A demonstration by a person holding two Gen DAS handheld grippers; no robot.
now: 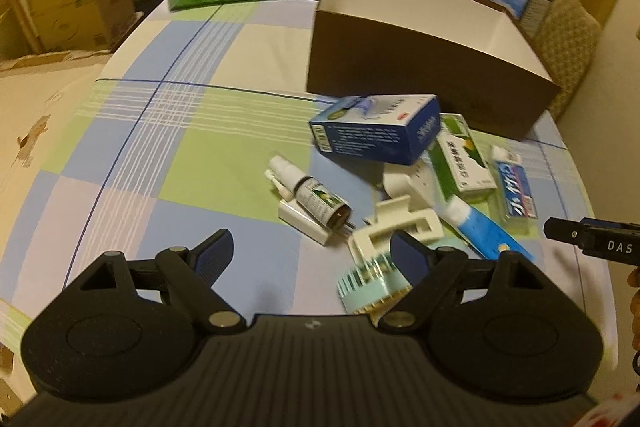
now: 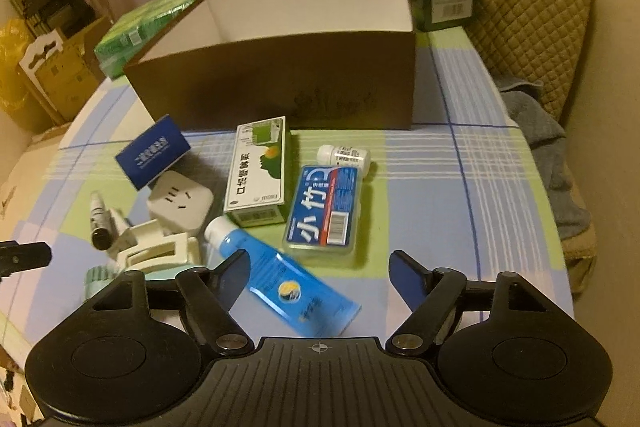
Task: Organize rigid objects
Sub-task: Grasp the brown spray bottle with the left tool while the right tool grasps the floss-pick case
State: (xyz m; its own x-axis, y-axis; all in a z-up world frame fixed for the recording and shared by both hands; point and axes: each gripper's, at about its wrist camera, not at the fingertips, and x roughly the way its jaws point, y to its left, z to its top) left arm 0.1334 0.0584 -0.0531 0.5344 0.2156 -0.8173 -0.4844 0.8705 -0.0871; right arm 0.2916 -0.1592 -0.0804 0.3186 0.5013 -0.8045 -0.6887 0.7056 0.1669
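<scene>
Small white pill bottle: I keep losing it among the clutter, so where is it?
Right wrist view: the white pill bottle lies right of centre, just beyond the blue floss case, before the brown box.

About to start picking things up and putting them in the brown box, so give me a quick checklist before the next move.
1. Right gripper open, nothing held: ok.
2. Left gripper open, nothing held: ok.
3. Blue tube lies between the right gripper's fingers: ok.
4. Brown box open on top, white inside walls bare: ok.
5. Box floor free of items: cannot tell, hidden by its front wall.
6. Tube free of the green-and-white carton: cannot tell, its cap lies close.
</scene>
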